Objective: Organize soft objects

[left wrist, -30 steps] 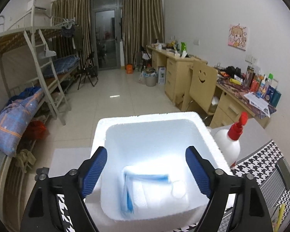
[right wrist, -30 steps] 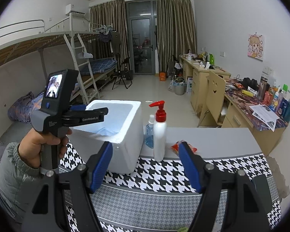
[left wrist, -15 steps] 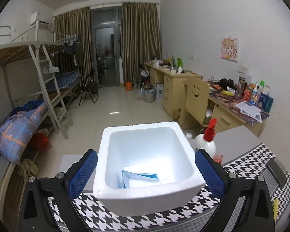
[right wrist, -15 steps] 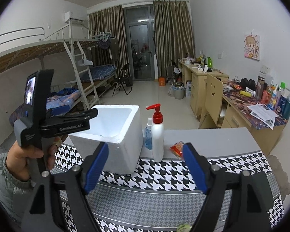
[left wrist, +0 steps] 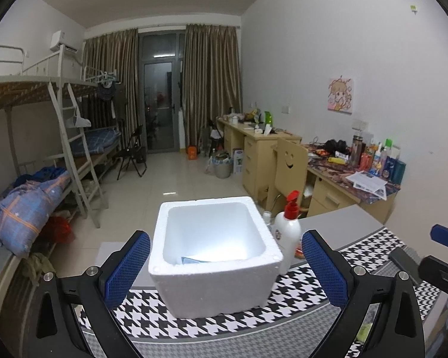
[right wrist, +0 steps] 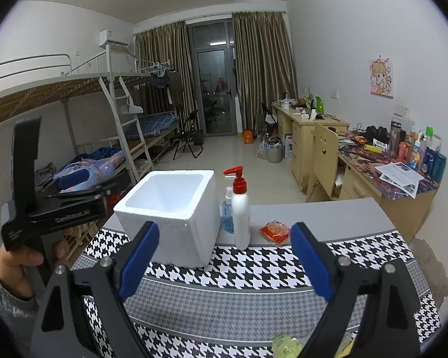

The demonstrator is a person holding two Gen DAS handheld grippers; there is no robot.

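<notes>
The box point(left wrist: 215, 256) wall is hiding most of a blue-edged packet point(left wrist: 194, 259) lying inside. The left tongs point(left wrist: 225, 268) are gaping wide, flanking the box, gripping nothing. The right tongs point(right wrist: 224, 265) have just been spreading, empty, with the box just beyond their left finger on the bench point(right wrist: 328, 223).

left gripper point(left wrist: 225, 264): now back from the foam box point(left wrist: 215, 280), which a second ago filled the view between its pads; jaws wider, nothing between them
blue-and-white packet point(left wrist: 194, 260): now only a sliver shows over the box rim
right gripper point(right wrist: 224, 258): jaws have just been opening, nothing between them; slightly farther from the box
</notes>
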